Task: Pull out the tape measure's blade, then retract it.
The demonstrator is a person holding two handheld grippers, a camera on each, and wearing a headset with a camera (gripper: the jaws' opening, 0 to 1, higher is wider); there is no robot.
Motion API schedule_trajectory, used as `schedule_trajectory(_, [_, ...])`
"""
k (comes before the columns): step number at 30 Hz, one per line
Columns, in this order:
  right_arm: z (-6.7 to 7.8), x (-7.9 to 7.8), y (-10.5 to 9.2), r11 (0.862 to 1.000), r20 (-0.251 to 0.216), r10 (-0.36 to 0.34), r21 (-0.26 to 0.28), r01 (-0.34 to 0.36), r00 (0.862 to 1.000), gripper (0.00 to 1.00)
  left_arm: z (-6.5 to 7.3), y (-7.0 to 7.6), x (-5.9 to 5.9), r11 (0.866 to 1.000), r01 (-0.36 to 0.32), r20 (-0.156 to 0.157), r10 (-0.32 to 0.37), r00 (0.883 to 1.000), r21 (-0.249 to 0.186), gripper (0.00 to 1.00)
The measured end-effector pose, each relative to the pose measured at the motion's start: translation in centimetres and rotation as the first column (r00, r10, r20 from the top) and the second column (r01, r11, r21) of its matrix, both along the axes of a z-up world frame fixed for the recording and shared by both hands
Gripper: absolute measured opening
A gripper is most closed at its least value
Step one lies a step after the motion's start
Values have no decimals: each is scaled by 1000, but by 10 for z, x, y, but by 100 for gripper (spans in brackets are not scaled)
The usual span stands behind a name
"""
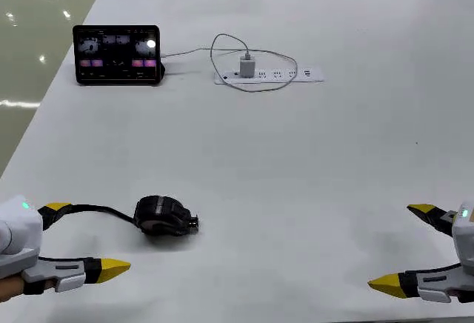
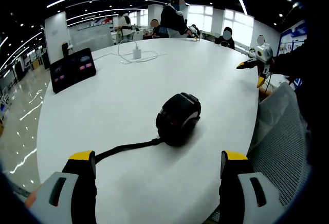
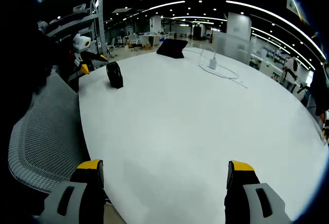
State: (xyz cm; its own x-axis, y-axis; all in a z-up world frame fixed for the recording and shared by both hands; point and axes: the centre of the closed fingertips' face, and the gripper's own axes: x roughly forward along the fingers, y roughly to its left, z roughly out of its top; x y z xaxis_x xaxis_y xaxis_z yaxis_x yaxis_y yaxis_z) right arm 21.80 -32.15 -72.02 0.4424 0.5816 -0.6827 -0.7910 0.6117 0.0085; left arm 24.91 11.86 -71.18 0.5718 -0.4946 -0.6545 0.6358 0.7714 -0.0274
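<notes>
A black tape measure (image 1: 164, 215) lies on the white table (image 1: 296, 152), its black wrist strap (image 1: 92, 210) trailing left. My left gripper (image 1: 85, 238) stands open at the front left, its yellow-tipped jaws on either side of the strap, a short way from the case. In the left gripper view the tape measure (image 2: 178, 117) sits ahead of the open left gripper (image 2: 159, 163), strap (image 2: 128, 147) running back between the jaws. My right gripper (image 1: 404, 247) is open at the front right, holding nothing. From the right gripper view the tape measure (image 3: 114, 74) is far off, beyond the open right gripper (image 3: 164, 173).
A tablet (image 1: 117, 55) stands at the back left, wired to a charger (image 1: 247, 65) on a white power strip (image 1: 269, 75). A mesh chair (image 3: 43, 136) sits at the table's near edge. Several people (image 2: 175, 18) are at the far end.
</notes>
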Motion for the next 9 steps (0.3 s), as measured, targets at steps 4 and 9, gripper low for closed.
schedule_trajectory(4, [-3,-1,-3,1000,-6,1,-6,-1,1000,99,-1,-1,-1,1000,5,-3,-5,1000,5,99])
schedule_trajectory(9, [-5,-2,-3,1000,-10,4,-7,-4,1000,99,-1,0,-3,1000,7,-6,-7,1000,7,99])
